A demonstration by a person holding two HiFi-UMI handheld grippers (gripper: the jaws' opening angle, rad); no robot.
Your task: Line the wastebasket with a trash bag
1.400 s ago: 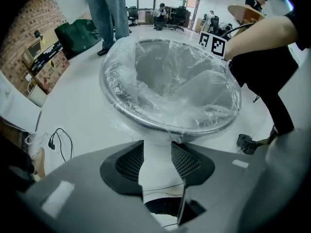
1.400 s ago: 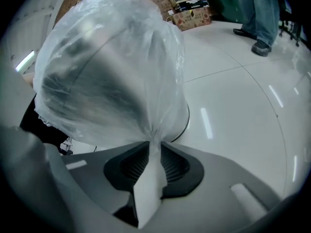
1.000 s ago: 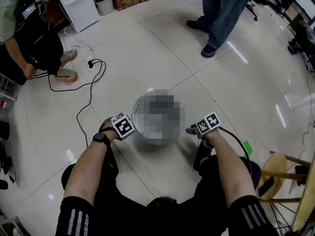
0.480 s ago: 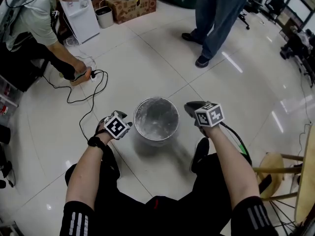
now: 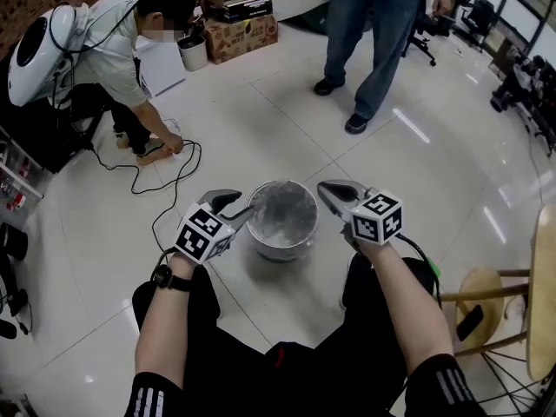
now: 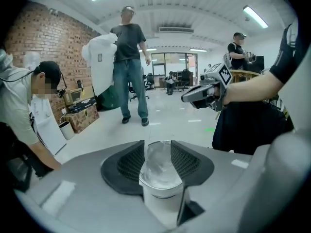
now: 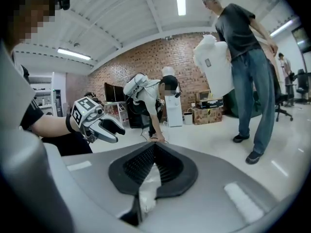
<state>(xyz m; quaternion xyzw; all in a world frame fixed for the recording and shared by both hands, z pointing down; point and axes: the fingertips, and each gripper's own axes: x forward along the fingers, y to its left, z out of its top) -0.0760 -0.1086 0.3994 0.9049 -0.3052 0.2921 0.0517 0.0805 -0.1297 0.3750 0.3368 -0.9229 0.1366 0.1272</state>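
From the head view, the wastebasket (image 5: 280,248) stands on the tiled floor just in front of the person's knees, with the clear trash bag (image 5: 282,214) lying inside it. The left gripper (image 5: 243,202) hangs just beside its left rim and the right gripper (image 5: 326,189) just above its right rim. Beyond the wastebasket, to the left, a crouching person (image 5: 130,50) reaches down to a black cable (image 5: 165,176). Farther back a standing person (image 5: 369,42) faces away.

In the left gripper view, the jaws stand partly apart with nothing pressed between the pads (image 6: 131,161). The wastebasket and its crumpled bag show through the gap, below and beyond them.

In the right gripper view, the jaws have just closed and their pads (image 7: 167,164) meet at the tip. A bit of crumpled clear plastic shows in the slit lower down, and I cannot tell whether it is pinched
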